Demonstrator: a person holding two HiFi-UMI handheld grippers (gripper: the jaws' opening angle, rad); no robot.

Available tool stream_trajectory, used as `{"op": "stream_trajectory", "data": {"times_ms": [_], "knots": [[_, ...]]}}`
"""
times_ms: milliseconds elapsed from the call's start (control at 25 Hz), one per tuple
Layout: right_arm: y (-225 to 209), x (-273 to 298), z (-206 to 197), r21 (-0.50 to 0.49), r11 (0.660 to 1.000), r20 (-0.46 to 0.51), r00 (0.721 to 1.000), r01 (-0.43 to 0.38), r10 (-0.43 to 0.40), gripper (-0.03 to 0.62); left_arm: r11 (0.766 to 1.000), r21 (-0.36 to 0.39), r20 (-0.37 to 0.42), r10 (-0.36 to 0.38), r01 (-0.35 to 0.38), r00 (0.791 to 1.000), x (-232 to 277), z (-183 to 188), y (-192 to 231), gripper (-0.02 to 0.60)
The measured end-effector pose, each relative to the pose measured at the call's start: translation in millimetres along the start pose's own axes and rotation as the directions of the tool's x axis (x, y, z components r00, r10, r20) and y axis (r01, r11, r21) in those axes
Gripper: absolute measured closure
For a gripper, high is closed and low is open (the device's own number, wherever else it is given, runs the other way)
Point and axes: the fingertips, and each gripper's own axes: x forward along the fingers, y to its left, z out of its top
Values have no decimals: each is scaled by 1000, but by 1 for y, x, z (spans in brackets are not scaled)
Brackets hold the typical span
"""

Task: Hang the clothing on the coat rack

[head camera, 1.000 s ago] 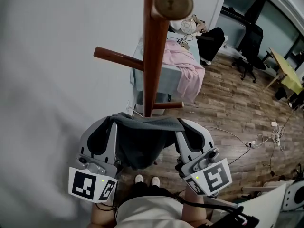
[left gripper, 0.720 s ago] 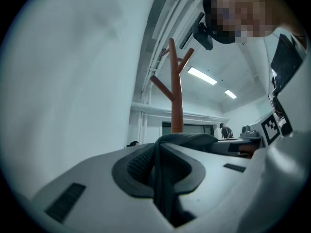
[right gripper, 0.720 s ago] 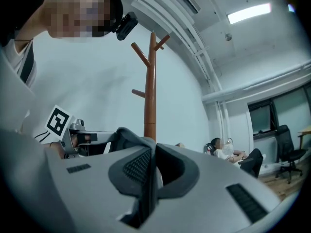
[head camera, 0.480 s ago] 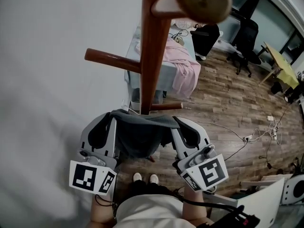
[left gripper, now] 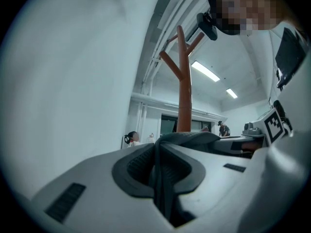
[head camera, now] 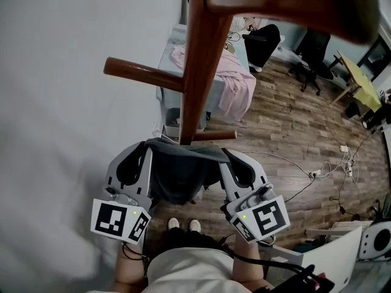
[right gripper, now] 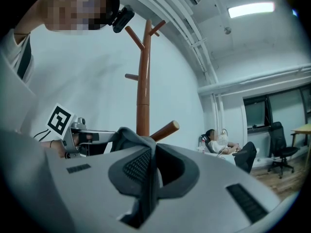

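- Head view: left gripper (head camera: pixel 145 154) and right gripper (head camera: pixel 227 157) each pinch an edge of the dark grey cloth garment (head camera: pixel 180 176), which is stretched between them just before the reddish-brown wooden coat rack (head camera: pixel 198 72).
- Best to lift the span above a side peg (head camera: pixel 144 77), then lower it over.
- Since 1 s ago, the rack's top looms closer; both grips unchanged.

Pink cloth (head camera: pixel 237 85) draped over table (head camera: pixel 166 89)
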Motion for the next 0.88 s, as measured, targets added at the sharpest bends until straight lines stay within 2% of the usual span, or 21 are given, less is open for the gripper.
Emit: {"op": "stream_trajectory", "data": {"times_ms": [880], "knots": [[0,8,-49,19,1000,-126,992,15,-12,569,997,-71,-121,8,-17,993,6,-57,10,538]]}}
